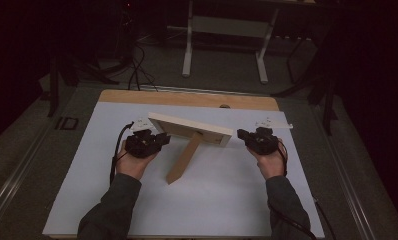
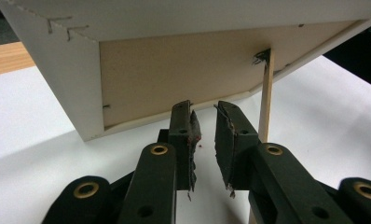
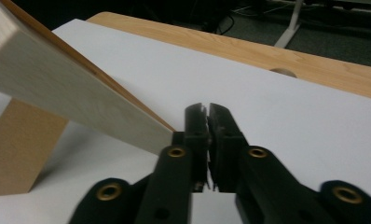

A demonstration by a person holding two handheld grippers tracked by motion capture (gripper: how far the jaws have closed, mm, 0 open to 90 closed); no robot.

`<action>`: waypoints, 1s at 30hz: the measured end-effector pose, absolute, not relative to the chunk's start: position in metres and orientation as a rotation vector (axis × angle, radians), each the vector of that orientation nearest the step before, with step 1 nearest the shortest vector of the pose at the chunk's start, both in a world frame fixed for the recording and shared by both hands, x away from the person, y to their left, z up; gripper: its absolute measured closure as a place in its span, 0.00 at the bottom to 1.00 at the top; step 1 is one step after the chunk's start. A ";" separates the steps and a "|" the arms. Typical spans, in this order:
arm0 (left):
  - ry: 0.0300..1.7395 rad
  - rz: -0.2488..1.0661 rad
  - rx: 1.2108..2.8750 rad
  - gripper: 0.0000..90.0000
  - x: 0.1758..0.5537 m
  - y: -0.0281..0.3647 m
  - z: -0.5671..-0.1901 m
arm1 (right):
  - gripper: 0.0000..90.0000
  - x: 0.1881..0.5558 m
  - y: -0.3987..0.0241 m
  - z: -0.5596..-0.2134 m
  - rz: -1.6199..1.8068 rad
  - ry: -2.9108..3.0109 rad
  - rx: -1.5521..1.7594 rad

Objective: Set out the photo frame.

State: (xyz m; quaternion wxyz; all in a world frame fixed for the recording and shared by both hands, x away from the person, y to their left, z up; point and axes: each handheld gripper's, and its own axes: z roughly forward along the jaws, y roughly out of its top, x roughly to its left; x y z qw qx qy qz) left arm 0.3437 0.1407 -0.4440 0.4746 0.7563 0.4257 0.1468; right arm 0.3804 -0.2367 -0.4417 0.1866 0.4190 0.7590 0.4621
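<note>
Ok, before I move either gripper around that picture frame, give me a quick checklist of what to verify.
1. Picture frame stands on its easel leg: ok.
2. Left gripper empty, a gap between its jaws: ok.
3. Right gripper shut on nothing: ok.
4. Right gripper apart from the frame's corner: cannot tell, very close.
5. White sheet flat under the frame: ok.
</note>
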 end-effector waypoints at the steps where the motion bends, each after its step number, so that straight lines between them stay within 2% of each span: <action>1: 1.042 0.361 1.850 0.88 0.344 0.140 -0.444 | 1.00 0.382 -0.233 -0.440 1.309 2.147 1.171; 8: 1.062 0.386 1.856 1.00 0.348 0.134 -0.440 | 1.00 0.385 -0.225 -0.437 1.332 2.161 1.162; 30: 1.096 0.397 1.838 1.00 0.359 0.124 -0.434 | 1.00 0.390 -0.211 -0.435 1.372 2.169 1.152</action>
